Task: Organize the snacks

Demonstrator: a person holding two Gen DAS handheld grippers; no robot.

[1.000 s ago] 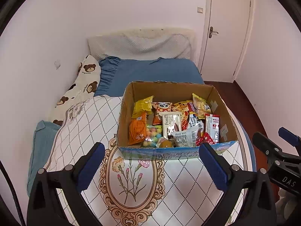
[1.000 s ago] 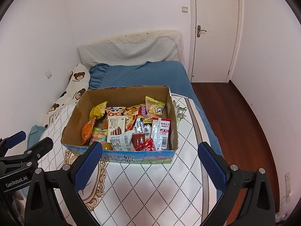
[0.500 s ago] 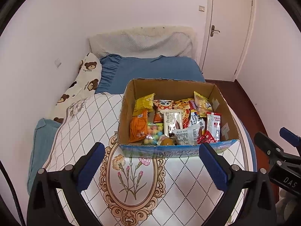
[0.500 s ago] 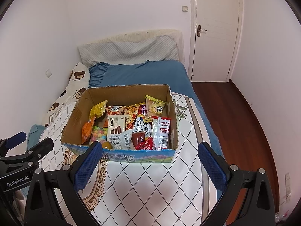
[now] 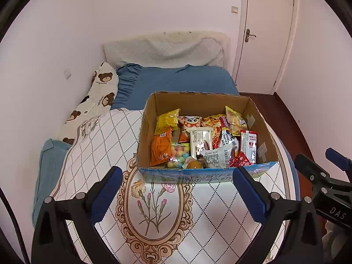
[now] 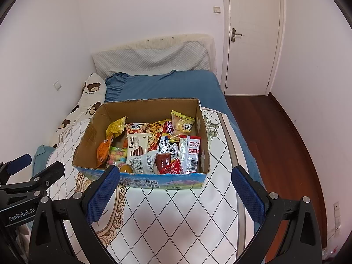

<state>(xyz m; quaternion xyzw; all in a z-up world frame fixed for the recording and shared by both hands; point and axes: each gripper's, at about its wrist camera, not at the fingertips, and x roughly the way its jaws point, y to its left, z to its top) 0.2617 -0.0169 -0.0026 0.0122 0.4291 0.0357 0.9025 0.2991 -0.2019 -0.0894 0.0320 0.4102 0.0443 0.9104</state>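
An open cardboard box [image 5: 260,123] [image 6: 90,136] sits on a quilted bed cover, filled with several snack packets: a yellow bag [image 5: 166,121], an orange packet [image 5: 160,148], a white Franzzi wafer pack [image 5: 200,142] [image 6: 136,144], a red-and-white packet [image 5: 248,145] [image 6: 190,154] and coloured candy balls [image 5: 179,156]. My left gripper [image 5: 177,194] stands open just short of the box's near wall, holding nothing. My right gripper [image 6: 176,194] is open too, in front of the same wall. Each gripper shows at the edge of the other's view.
The white diamond-patterned quilt [image 5: 158,215] covers the bed's near part, with a blue sheet [image 5: 176,81], a grey pillow [image 5: 165,50] and a bear-print pillow [image 5: 99,96] behind. Walls close the left side. A wooden floor [image 6: 275,136] and shut white door [image 6: 253,37] lie right.
Both grippers have crept slightly toward the box, which sits a little higher and larger in the views. Nothing was grasped or released.
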